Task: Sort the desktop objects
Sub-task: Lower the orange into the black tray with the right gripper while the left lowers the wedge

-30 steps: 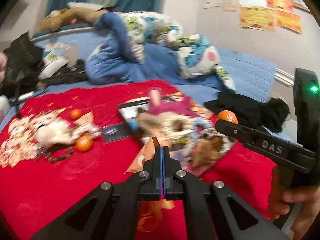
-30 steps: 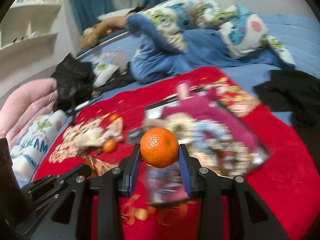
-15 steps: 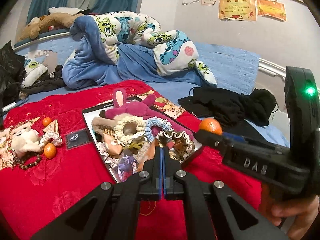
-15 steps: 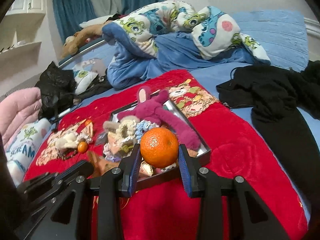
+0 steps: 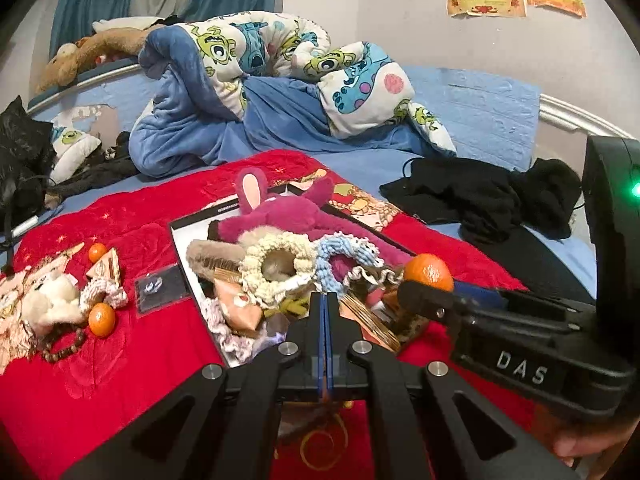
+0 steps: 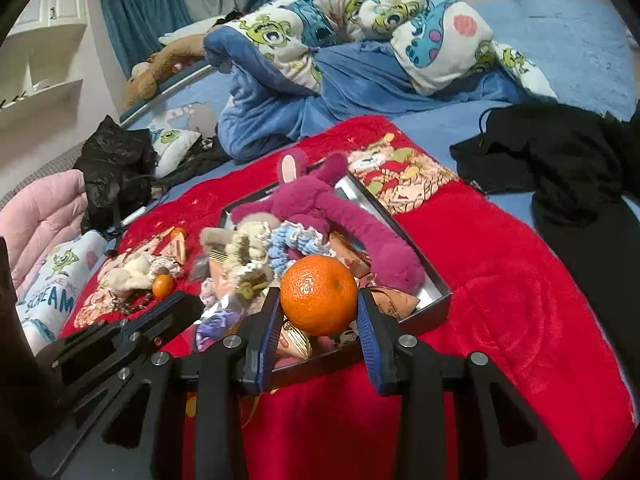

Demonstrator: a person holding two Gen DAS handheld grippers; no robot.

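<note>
My right gripper (image 6: 319, 300) is shut on an orange tangerine (image 6: 319, 295), held over the near corner of a shallow black box (image 6: 436, 292) on the red blanket. The box is piled with a magenta plush rabbit (image 6: 320, 204), crocheted rings and small packets. From the left wrist view the same tangerine (image 5: 429, 271) shows at the right gripper's tip, right of my left gripper (image 5: 325, 300), which is shut and empty above the box's near edge (image 5: 182, 252). Two more tangerines (image 5: 101, 319) (image 5: 97, 252) lie left of the box beside a small cream plush (image 5: 48, 300).
A bead bracelet (image 5: 60, 346), a small wrapped packet (image 5: 106, 268) and a dark card (image 5: 160, 286) lie on the red blanket (image 5: 80, 392). Black clothing (image 5: 480, 200) sits to the right. A rumpled blue duvet (image 5: 248, 92) fills the bed behind.
Both grippers have swung rightward and sunk a little toward the box, which now lies straight ahead and closer. The tangerine stays in the right jaws; the left stays shut.
</note>
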